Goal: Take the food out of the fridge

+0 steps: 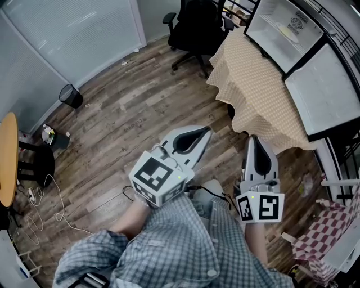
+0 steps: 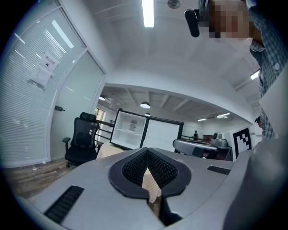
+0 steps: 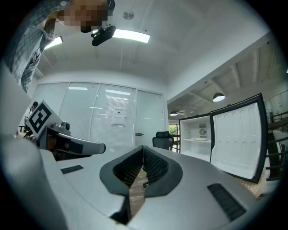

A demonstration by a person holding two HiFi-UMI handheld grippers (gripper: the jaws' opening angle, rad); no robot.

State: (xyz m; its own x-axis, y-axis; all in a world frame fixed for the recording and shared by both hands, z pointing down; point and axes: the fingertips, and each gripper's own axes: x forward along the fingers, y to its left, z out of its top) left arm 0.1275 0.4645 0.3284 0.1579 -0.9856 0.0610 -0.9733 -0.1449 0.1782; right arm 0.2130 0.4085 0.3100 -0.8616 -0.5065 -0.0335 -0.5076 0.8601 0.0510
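**Approach stage.** Your left gripper (image 1: 205,132) and right gripper (image 1: 254,138) are held level above the wooden floor (image 1: 129,101), both aimed toward the fridge (image 1: 270,17). Each pair of tongs is pressed together at the tips, pinching nothing (through the gap behind the pads the gripper views show only cloth and floor).

The fridge stands at the far edge of the table (image 1: 253,84), which is draped in a checked cloth; whether it rests on the table or behind it cannot be told. Its door (image 1: 323,90) is swung wide open. The food (image 1: 287,32), a pale flat item that is probably on a plate, lies on the fridge's upper shelf, about midway along it. An office chair (image 1: 197,28) sits near the table's far corner.

Nothing has been taken out. The step in hand appears to be reaching the fridge. Next, you would likely come to the table's edge, spread one pair of tongs before it enters the compartment, and bring it in level with the shelf.
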